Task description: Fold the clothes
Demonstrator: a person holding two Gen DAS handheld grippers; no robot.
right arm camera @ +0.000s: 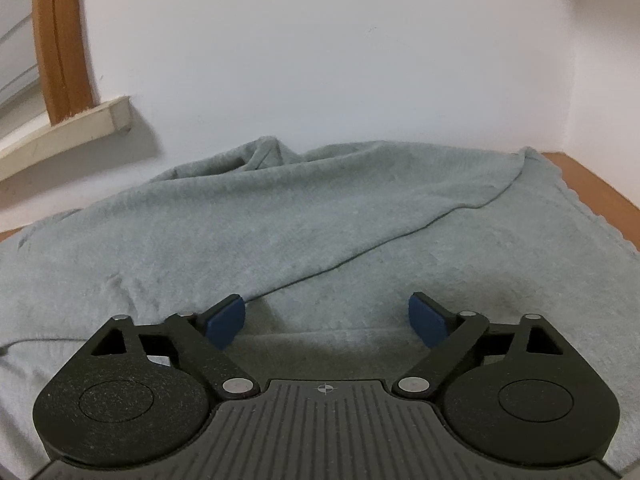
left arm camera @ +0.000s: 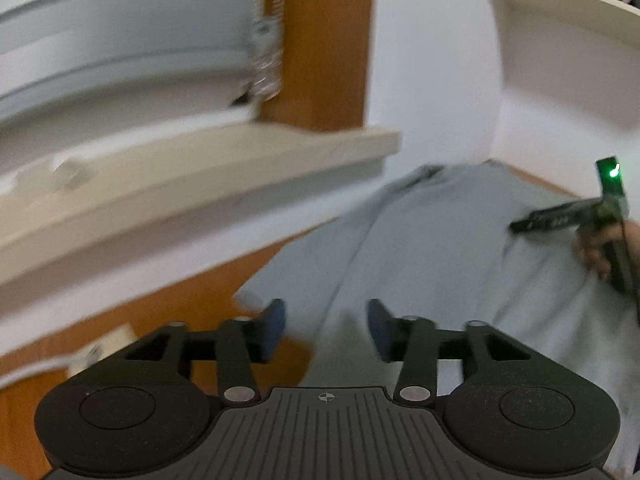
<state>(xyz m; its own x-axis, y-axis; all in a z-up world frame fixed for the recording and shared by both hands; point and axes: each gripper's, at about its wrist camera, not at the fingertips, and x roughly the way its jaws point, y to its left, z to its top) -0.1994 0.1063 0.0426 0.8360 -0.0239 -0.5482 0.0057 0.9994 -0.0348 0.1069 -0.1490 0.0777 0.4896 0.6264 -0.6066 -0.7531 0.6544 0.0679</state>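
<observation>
The grey garment lay on the counter ahead of both tools, one layer already lapped across it on a slant, rumpled at the far edge. Right tool and left tool gaped, holding nothing. Squaring seemed left.

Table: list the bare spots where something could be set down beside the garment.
The grey-green garment covers most of the wooden table. Bare wood shows in a strip along the right edge by the white side wall, and on the left under the window sill, where a pale, blurred object lies.
</observation>
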